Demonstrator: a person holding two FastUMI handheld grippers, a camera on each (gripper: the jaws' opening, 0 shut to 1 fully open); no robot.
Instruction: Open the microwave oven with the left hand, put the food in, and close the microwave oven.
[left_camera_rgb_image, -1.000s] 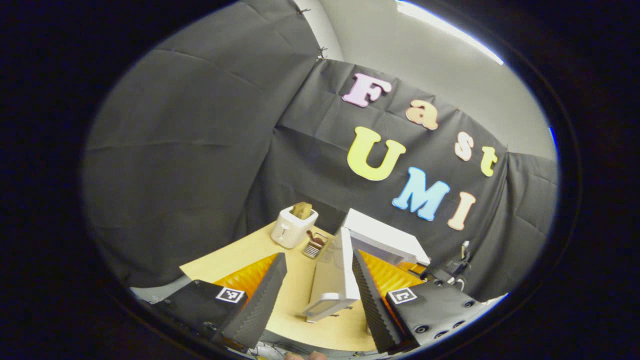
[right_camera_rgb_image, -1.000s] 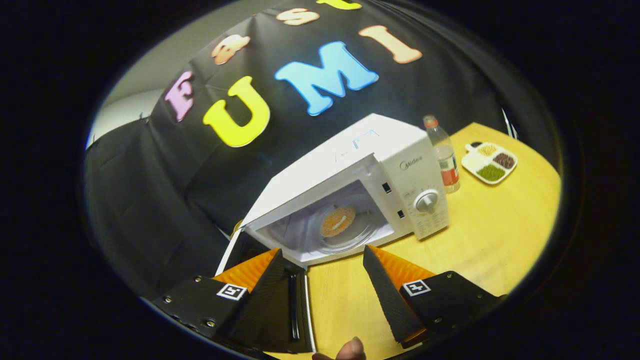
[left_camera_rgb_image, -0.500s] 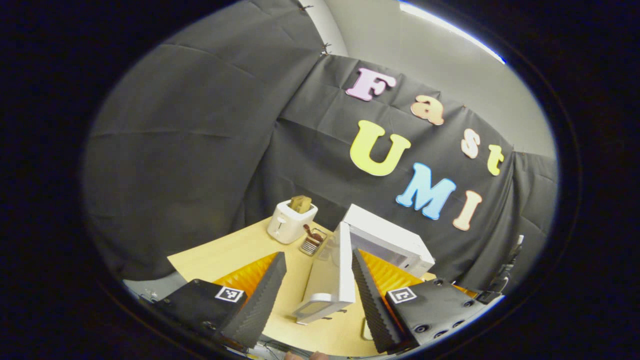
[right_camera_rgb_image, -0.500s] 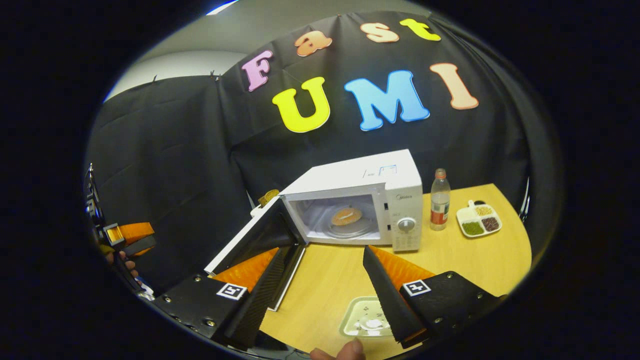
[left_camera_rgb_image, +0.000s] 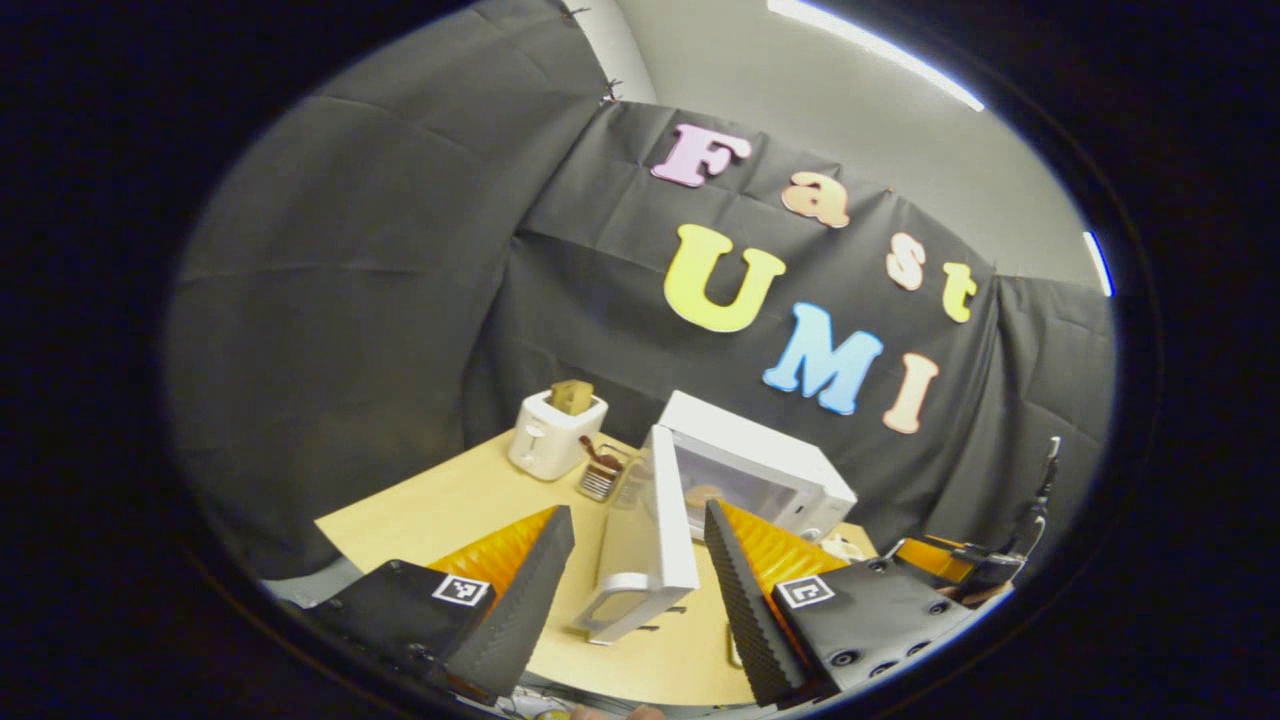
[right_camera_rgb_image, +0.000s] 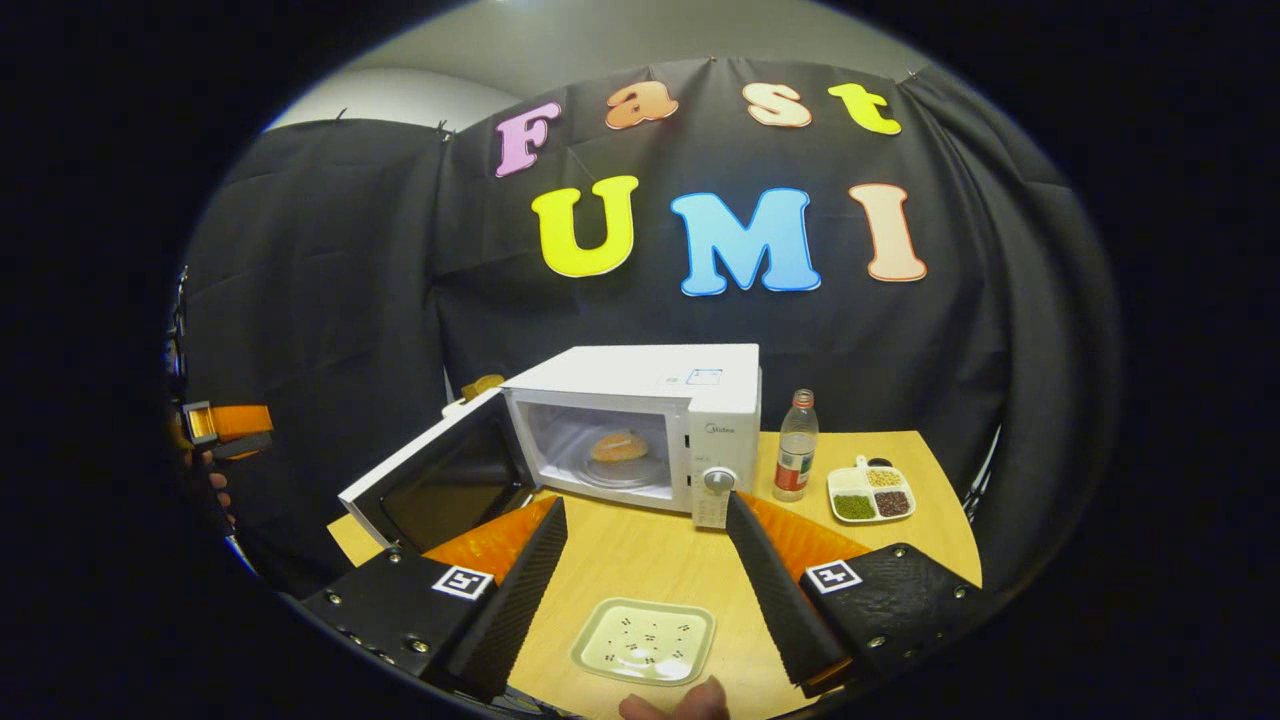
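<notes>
The white microwave (right_camera_rgb_image: 640, 385) stands on the wooden table with its door (right_camera_rgb_image: 430, 480) swung wide to the left. A round orange-brown piece of food (right_camera_rgb_image: 618, 446) lies on the glass turntable inside. My right gripper (right_camera_rgb_image: 645, 505) is open and holds nothing, well back from the oven. In the left gripper view the door (left_camera_rgb_image: 655, 540) is seen edge-on, a little beyond and between the fingers of my open left gripper (left_camera_rgb_image: 637, 510), and the food (left_camera_rgb_image: 703, 494) shows inside the microwave (left_camera_rgb_image: 760, 460). The left gripper (right_camera_rgb_image: 225, 422) also appears far left in the right gripper view.
An empty pale green plate (right_camera_rgb_image: 645, 640) lies near the table's front edge below my right gripper. A bottle (right_camera_rgb_image: 797, 460) and a divided dish of beans (right_camera_rgb_image: 868, 492) stand right of the oven. A white toaster (left_camera_rgb_image: 553, 440) and a small rack (left_camera_rgb_image: 600, 478) sit left of it.
My right gripper has drawn back from the oven mouth and levelled out, bringing the green plate into view. The left gripper shifted slightly; the door stays open.
</notes>
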